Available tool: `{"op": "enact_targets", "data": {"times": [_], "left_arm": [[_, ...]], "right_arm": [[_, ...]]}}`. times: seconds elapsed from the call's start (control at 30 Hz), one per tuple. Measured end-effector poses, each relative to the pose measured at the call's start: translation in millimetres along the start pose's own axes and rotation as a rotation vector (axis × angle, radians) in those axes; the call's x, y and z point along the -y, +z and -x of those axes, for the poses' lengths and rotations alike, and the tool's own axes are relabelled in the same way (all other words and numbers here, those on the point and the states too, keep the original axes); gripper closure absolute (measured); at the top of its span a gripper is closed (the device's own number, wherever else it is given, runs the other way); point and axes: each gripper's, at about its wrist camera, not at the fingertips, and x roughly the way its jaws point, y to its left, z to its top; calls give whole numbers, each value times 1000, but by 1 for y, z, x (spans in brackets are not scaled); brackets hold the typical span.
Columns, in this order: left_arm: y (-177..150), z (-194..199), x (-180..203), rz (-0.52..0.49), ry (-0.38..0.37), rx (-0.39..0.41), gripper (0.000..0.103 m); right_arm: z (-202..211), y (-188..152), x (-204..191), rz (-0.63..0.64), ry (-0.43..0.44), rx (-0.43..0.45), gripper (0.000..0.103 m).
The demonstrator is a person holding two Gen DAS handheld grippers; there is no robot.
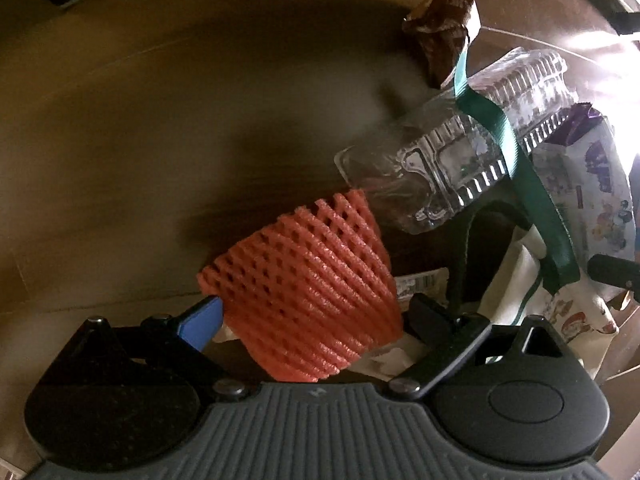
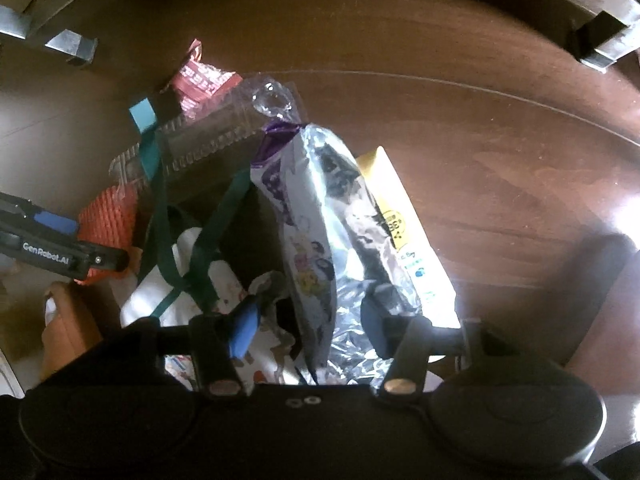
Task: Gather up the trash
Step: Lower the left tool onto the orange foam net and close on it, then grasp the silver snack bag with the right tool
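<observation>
My left gripper [image 1: 316,316] is shut on an orange foam net [image 1: 304,272], which spans from the blue pad to the black finger. It shows in the right wrist view as well, where the left gripper [image 2: 92,236] is at the left edge. A silver snack bag [image 2: 320,208] with a purple top lies lengthwise between the fingers of my right gripper [image 2: 310,324]. The right pad touches the bag; the blue left pad stands apart from it, so this gripper is open. Under both lies a white printed tote bag [image 2: 188,304] with green handles [image 1: 532,200].
A clear plastic clamshell [image 1: 452,160] lies across the tote's far side, with a brown-red wrapper [image 1: 440,28] beyond it. A yellow packet [image 2: 396,208] lies right of the snack bag. Metal furniture legs [image 2: 72,46] [image 2: 600,44] stand on the dark wooden floor [image 2: 460,128].
</observation>
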Motion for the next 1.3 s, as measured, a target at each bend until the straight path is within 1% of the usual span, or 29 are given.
{"op": "enact_targets", "data": {"times": [0.03,0.07,0.1,0.17,0.2,0.23,0.3,0.37,0.4,0.43,0.47,0.6,0.73,0.8,0.9,0.97,1.0,1.07,1.17,1.23,1.3], "left_arm": [[0,-1,0,-1,3,1,4],[2,-2,-2,1,0,3,8],[5,-1,-4,3,1,7,10],[6,-1,-7,10,-4,12,15],[6,0,-9,18,-7,15,18],[6,1,-11,34,-5,19,24],[5,4,-16,54,-1,25,34],[5,7,-21,66,8,31,51],[4,8,-24,74,9,33,57],[4,10,-27,82,12,33,67],[4,12,-30,83,11,31,69],[2,28,-35,59,16,54,72],[-9,53,-34,12,44,70,72],[-14,70,-27,-11,53,77,72],[-21,97,-16,-36,33,112,72],[-25,117,-9,-61,20,144,72],[-26,127,-4,-80,24,163,72],[-27,136,2,-107,40,198,72],[-32,139,1,-112,45,225,72],[-31,132,-3,-113,49,217,72],[-32,124,-3,-103,53,200,72]], "right_arm": [[-1,0,0,-1,0,1,52],[-2,0,0,-4,2,4,55],[-3,0,1,-8,-1,5,58],[-5,0,2,-10,-9,2,83],[-5,1,3,-12,-19,2,87],[-6,0,3,-13,-20,4,88],[-5,0,5,-18,-15,10,90],[-3,0,6,-15,-23,19,100],[-1,-1,6,-14,-27,24,103],[1,-2,6,-11,-34,28,103],[4,-3,5,-6,-37,36,103],[22,-8,0,3,-41,71,103],[49,-13,-1,-12,-41,116,103],[67,-17,-2,-15,-46,139,103],[94,-23,-9,-2,-49,182,103],[108,-25,-9,16,-33,210,103],[113,-26,-9,28,-13,212,100],[113,-26,-9,52,2,212,76],[101,-23,-11,98,-28,202,72],[89,-20,-11,100,-26,177,65],[76,-17,-10,109,-26,149,63]]}}
